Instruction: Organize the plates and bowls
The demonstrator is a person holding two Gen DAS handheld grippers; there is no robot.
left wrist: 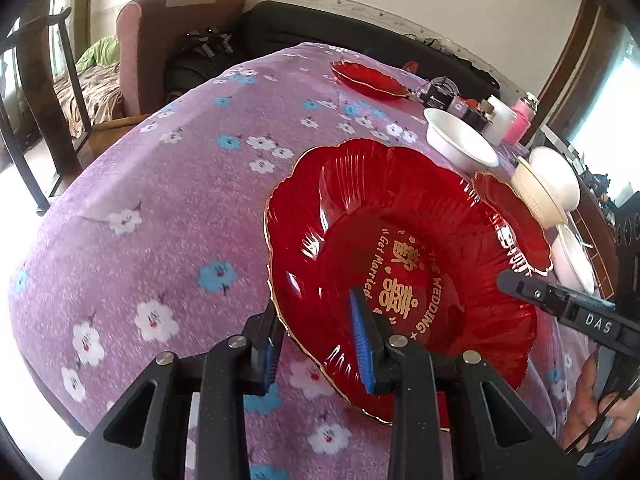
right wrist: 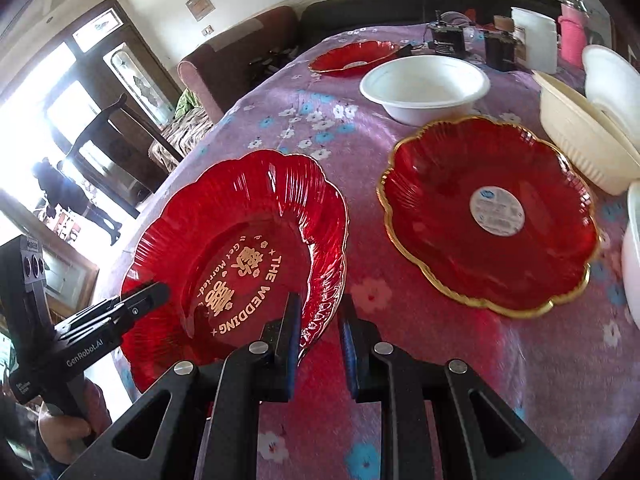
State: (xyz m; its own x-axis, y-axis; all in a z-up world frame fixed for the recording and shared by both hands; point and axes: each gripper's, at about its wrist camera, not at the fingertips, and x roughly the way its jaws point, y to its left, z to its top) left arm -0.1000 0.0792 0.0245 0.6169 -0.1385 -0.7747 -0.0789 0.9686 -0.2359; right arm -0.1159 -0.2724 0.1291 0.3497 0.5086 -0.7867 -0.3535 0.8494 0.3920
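While both jaws straddle its rim, red plate (left wrist: 400,272), lifted.

A lived-in home, in a sitting and dining room.

A desk under a purple flowered cloth (left wrist: 168,200) stands beside a maroon armchair (left wrist: 160,40) and a black sofa (left wrist: 320,26). Framed pictures (right wrist: 200,4) hang on the white wall, a dark wooden glazed door (right wrist: 132,76) lets in daylight, and red wedding plates (right wrist: 492,216) share the cloth with white bowls (right wrist: 424,84).
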